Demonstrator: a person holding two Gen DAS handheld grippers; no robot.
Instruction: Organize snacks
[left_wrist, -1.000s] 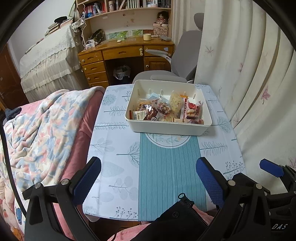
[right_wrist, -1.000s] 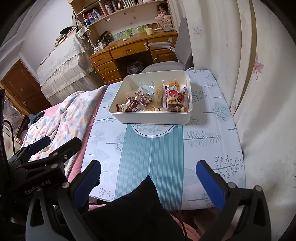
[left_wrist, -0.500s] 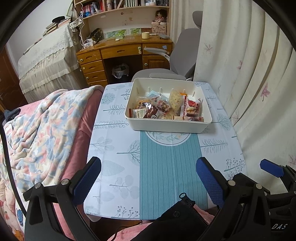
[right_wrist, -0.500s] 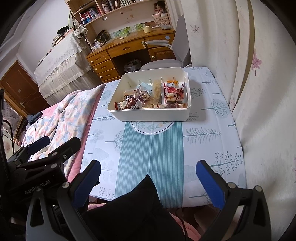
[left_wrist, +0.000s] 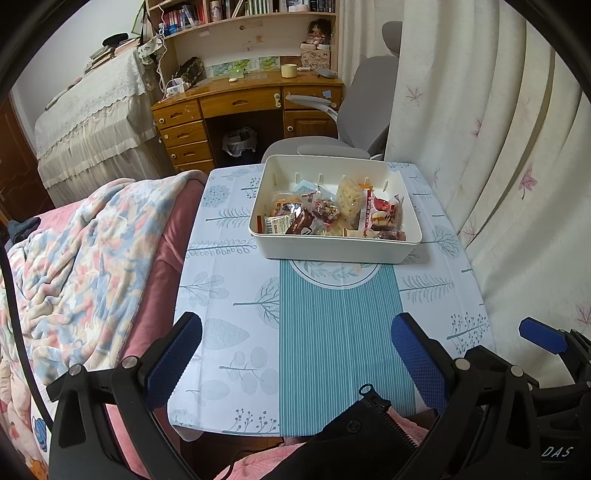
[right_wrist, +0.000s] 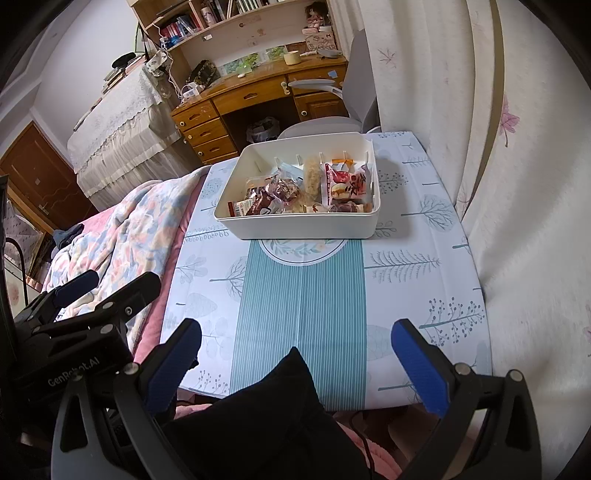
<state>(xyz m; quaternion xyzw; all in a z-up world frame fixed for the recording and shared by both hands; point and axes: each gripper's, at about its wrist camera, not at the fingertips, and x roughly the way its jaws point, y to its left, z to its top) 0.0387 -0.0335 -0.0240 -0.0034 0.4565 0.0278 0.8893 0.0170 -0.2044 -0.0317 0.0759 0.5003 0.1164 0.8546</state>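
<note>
A white bin (left_wrist: 332, 249) (right_wrist: 303, 225) stands at the far end of the small table and holds several wrapped snacks (left_wrist: 325, 214) (right_wrist: 314, 188), among them a red and white packet (left_wrist: 382, 216) (right_wrist: 345, 184) at the right. My left gripper (left_wrist: 295, 354) is open and empty, held over the table's near edge. My right gripper (right_wrist: 295, 354) is open and empty too, held just to the right of the left one. Both are well short of the bin.
The table has a tree-print cloth with a teal striped runner (left_wrist: 340, 332). A bed with a patterned blanket (left_wrist: 74, 266) lies at the left, curtains (left_wrist: 498, 147) at the right, a grey chair (left_wrist: 354, 110) and wooden desk (left_wrist: 240, 107) behind.
Both grippers have drawn slightly back and tilted, so the bin sits a little higher in each view. Jaws stay open. Nothing on the table has moved.
</note>
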